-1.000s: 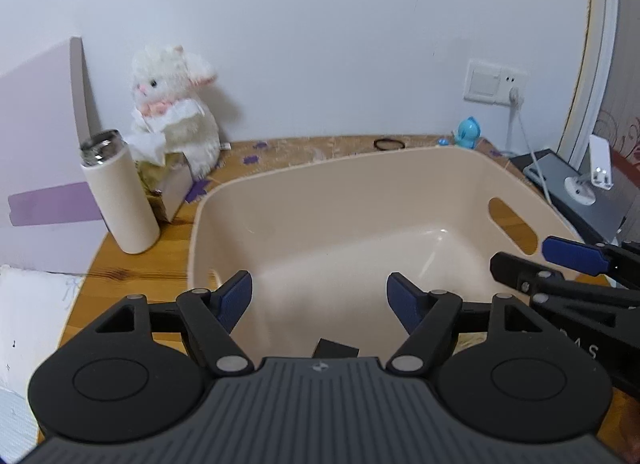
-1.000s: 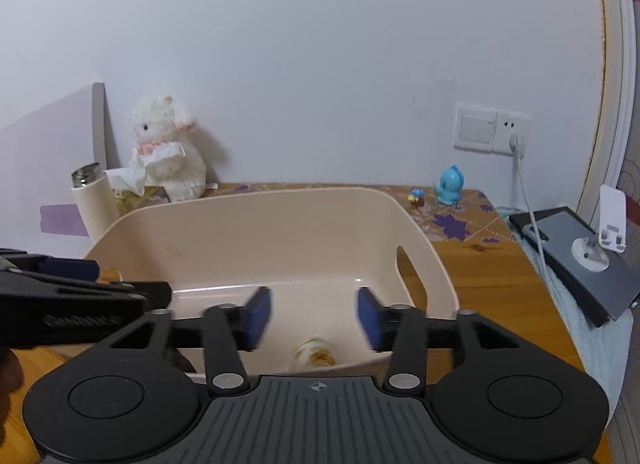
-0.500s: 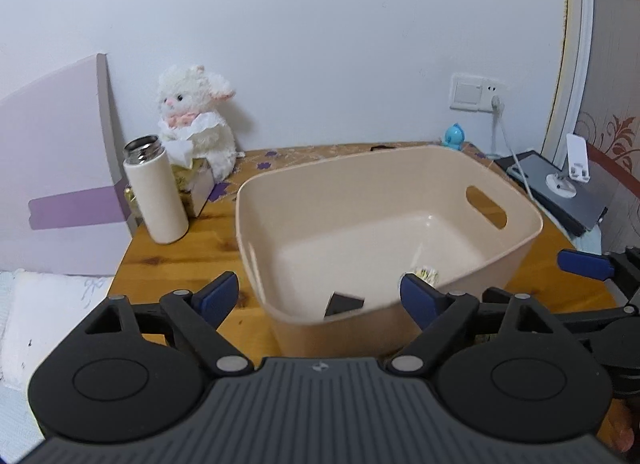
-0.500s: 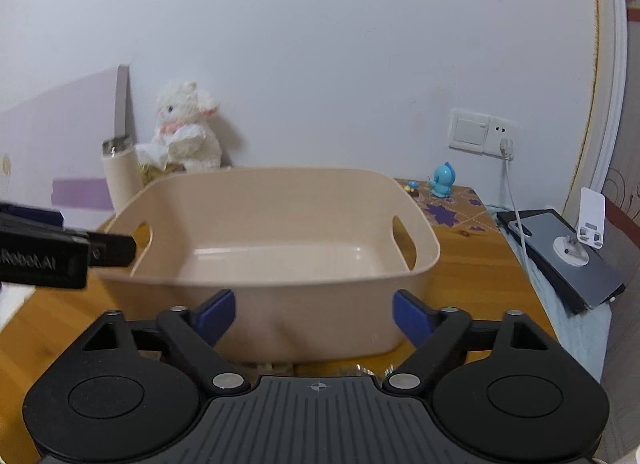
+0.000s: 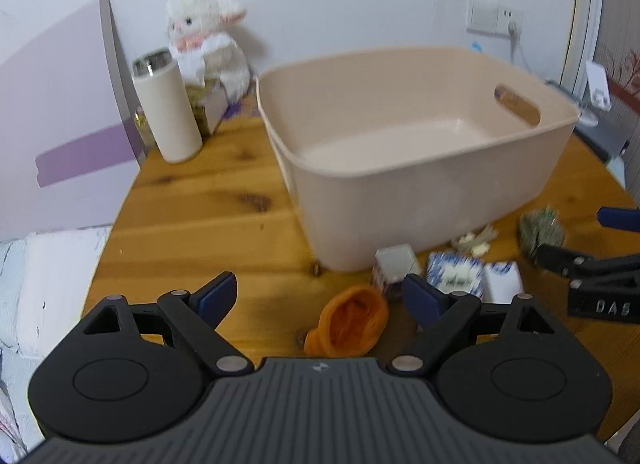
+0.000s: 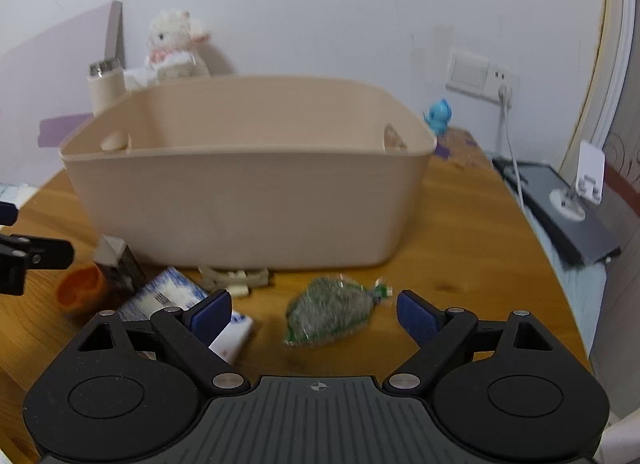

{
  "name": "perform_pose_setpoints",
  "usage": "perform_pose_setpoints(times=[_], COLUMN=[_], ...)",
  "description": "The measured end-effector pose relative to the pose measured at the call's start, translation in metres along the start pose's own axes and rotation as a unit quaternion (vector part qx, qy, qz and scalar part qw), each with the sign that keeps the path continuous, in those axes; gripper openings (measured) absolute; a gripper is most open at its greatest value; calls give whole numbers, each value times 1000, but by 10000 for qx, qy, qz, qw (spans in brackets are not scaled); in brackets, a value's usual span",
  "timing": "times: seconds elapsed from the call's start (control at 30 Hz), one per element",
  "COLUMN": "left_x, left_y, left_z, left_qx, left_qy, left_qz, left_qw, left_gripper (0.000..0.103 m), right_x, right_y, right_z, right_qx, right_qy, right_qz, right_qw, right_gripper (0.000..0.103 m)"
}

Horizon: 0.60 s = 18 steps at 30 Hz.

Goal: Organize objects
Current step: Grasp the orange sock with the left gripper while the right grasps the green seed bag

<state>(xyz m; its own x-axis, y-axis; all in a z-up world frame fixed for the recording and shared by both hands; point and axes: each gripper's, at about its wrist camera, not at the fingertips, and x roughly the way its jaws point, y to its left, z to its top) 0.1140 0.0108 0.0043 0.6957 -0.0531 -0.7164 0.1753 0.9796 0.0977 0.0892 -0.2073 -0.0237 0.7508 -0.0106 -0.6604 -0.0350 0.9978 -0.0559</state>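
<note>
A beige plastic bin (image 5: 420,184) (image 6: 248,200) stands on the wooden table. In front of it lie several small items: an orange cup on its side (image 5: 352,322) (image 6: 78,290), a small boxed item (image 5: 394,268) (image 6: 118,262), blue-white packets (image 5: 456,274) (image 6: 176,296), a pale clip-like piece (image 5: 474,242) (image 6: 236,278) and a green-grey bagged scrubber (image 5: 540,230) (image 6: 330,312). My left gripper (image 5: 320,296) is open and empty, above the orange cup. My right gripper (image 6: 314,314) is open and empty, above the scrubber.
A cream thermos (image 5: 166,104), a tissue box and a white plush lamb (image 5: 204,36) stand at the back left by a lilac board. A blue figurine (image 6: 438,116), a wall socket with cable and a dark tablet (image 6: 560,212) are at the right.
Both grippers have pulled back from over the bin to the table's front side. The small items in front of the bin have come into view.
</note>
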Motion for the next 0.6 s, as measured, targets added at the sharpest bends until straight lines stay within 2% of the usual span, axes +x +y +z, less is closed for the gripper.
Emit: perform_pose_setpoints(times=[0.37, 0.5, 0.6], left_x=[46, 57, 58], left_y=[12, 10, 10], left_z=[-17, -20, -19], left_qx=[-160, -49, -18], left_qy=[726, 829, 761], left_qz=[-357, -475, -560], left_qw=[9966, 9954, 9955], left_gripper=[90, 89, 89], right_x=[39, 47, 50], right_y=[-1, 0, -1], right_z=[-8, -7, -7], right_qx=[-311, -431, -433], right_qy=[274, 273, 220], right_qz=[-267, -338, -300], right_qw=[9988, 9981, 9984], right_gripper=[91, 90, 88])
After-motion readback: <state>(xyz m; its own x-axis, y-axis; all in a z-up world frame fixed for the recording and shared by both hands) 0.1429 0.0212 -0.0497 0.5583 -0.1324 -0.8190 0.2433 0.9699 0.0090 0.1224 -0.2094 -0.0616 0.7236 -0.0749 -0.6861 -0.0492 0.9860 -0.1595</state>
